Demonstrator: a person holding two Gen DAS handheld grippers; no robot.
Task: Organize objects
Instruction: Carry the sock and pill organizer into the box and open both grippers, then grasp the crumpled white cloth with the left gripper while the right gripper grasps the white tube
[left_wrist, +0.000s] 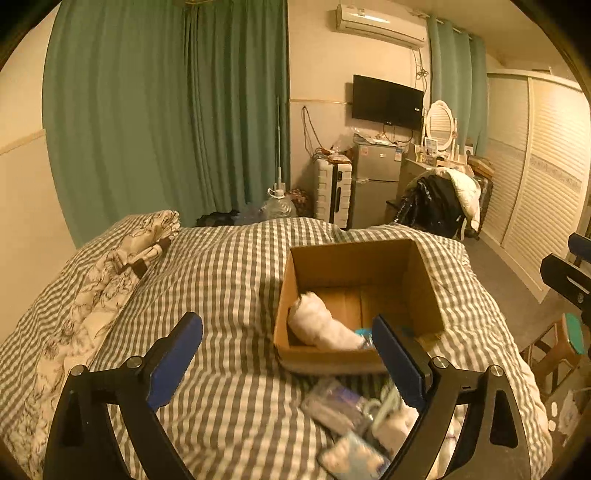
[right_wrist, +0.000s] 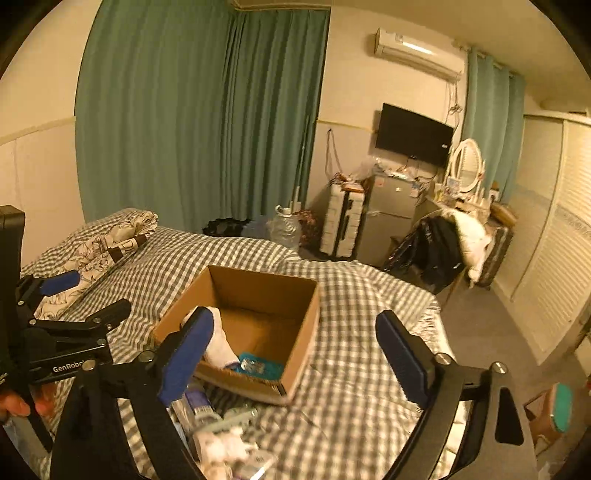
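Nearest the cameras, a blurred heap of small packets and white bits (left_wrist: 354, 432) lies on the grey-and-white checked bedspread (left_wrist: 229, 288), just below the near wall of the box. The left gripper (left_wrist: 287, 356) hangs over this stretch of bed with its blue-padded fingers (left_wrist: 177, 360) spread wide and nothing between them; its right pad stands in front of the box's near right corner. The right gripper (right_wrist: 295, 354) is likewise wide apart and empty, its left pad overlapping the near left corner of the box in its own view, and the left gripper's black frame shows at that picture's left edge.

Just beyond sits the open brown cardboard box (left_wrist: 354, 258) on the bedspread — inside it a rolled white cloth bundle (left_wrist: 321, 325) leans against the left wall, and a teal packet (right_wrist: 258, 367) lies on the floor of the box at the near side.

Further left, a folded floral-print quilt (left_wrist: 110, 273) rests along the edge of the bed. Past the foot of the bed stand green curtains (left_wrist: 166, 110), a large clear water bottle (left_wrist: 279, 206), a white ribbed suitcase (left_wrist: 332, 192) beside a small silver fridge (left_wrist: 376, 184), and a black wall-mounted television (left_wrist: 388, 101).
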